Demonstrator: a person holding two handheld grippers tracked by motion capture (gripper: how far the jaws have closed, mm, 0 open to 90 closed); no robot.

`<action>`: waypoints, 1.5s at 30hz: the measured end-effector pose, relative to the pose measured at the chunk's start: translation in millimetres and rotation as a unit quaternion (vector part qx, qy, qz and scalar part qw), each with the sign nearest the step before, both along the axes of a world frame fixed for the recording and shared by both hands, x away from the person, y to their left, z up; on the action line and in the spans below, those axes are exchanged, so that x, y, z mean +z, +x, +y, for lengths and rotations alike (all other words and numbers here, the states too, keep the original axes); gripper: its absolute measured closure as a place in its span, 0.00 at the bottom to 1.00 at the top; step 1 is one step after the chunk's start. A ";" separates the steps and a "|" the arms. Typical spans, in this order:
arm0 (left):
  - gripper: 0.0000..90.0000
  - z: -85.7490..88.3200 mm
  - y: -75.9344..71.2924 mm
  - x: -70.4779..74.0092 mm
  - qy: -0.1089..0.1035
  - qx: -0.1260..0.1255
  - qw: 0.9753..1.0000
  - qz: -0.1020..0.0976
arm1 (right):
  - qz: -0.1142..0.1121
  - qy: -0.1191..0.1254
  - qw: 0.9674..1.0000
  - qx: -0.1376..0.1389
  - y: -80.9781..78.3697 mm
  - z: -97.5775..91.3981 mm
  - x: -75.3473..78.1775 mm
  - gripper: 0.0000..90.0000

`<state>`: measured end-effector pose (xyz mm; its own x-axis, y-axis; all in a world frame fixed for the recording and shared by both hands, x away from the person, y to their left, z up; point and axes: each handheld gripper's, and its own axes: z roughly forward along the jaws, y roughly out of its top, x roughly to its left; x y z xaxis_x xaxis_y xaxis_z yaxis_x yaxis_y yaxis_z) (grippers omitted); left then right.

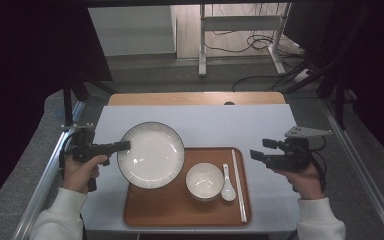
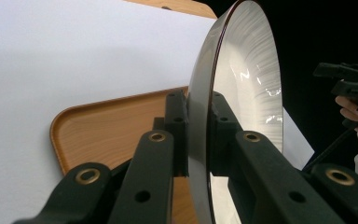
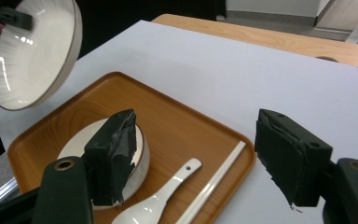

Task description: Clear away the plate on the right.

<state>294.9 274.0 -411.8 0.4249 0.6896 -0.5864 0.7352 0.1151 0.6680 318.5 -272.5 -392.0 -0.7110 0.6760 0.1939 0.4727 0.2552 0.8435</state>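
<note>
A large white plate (image 1: 152, 155) with a dark rim hangs tilted over the left end of the wooden tray (image 1: 160, 212). My left gripper (image 1: 121, 145) is shut on the plate's left rim; in the left gripper view both pads clamp the plate (image 2: 249, 79) edge-on. On the tray sit a small white bowl (image 1: 204, 181), a white spoon (image 1: 227, 185) and white chopsticks (image 1: 239, 185). My right gripper (image 1: 259, 149) hovers open just right of the tray, nothing between its fingers (image 3: 289, 156). From there I see the bowl (image 3: 137, 149), spoon (image 3: 161, 200) and the lifted plate (image 3: 32, 51).
A white mat (image 1: 220, 125) covers the table, with the wooden tabletop edge (image 1: 195, 98) at the back. Metal rails (image 1: 45, 175) run along both sides. A desk frame and cables (image 1: 240, 45) stand on the floor beyond.
</note>
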 end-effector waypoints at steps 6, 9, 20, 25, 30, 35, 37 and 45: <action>0.91 1.1 0.9 -0.5 0.000 -0.001 1.000 0.002 | 0.005 -0.006 1.000 -0.007 -3.9 -10.4 -3.6 0.32; 0.90 3.0 0.4 -1.3 0.005 0.003 1.000 0.003 | 0.007 -0.005 1.000 -0.011 -5.3 -15.5 -4.5 0.32; 0.90 8.2 -2.9 -7.9 0.002 0.001 1.000 0.007 | 0.017 -0.021 1.000 -0.013 -7.0 -20.5 -11.5 0.31; 0.90 12.7 -2.8 -11.8 0.004 0.010 1.000 0.014 | 0.023 -0.022 0.999 -0.014 -5.0 -20.4 -16.0 0.31; 0.90 19.4 -6.4 -20.4 0.005 0.015 1.000 0.023 | 0.023 -0.022 0.999 -0.003 -3.7 -19.1 -17.1 0.30; 0.90 25.5 -9.0 -27.4 0.006 0.024 0.999 0.029 | 0.032 -0.024 0.999 0.005 0.4 -17.1 -22.0 0.30; 0.90 25.8 -10.6 -29.3 0.005 0.026 0.999 0.028 | 0.033 -0.027 0.999 0.009 0.9 -15.3 -23.3 0.30; 0.90 26.5 -16.4 -36.6 0.011 0.020 0.999 0.037 | 0.038 -0.024 0.998 0.032 0.7 -6.7 -25.2 0.29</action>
<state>278.5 300.5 -448.5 0.3526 0.7189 -0.5991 0.7773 0.1314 0.6152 319.2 -279.2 -417.2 -0.7379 0.6390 0.2172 0.5164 0.3274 0.7913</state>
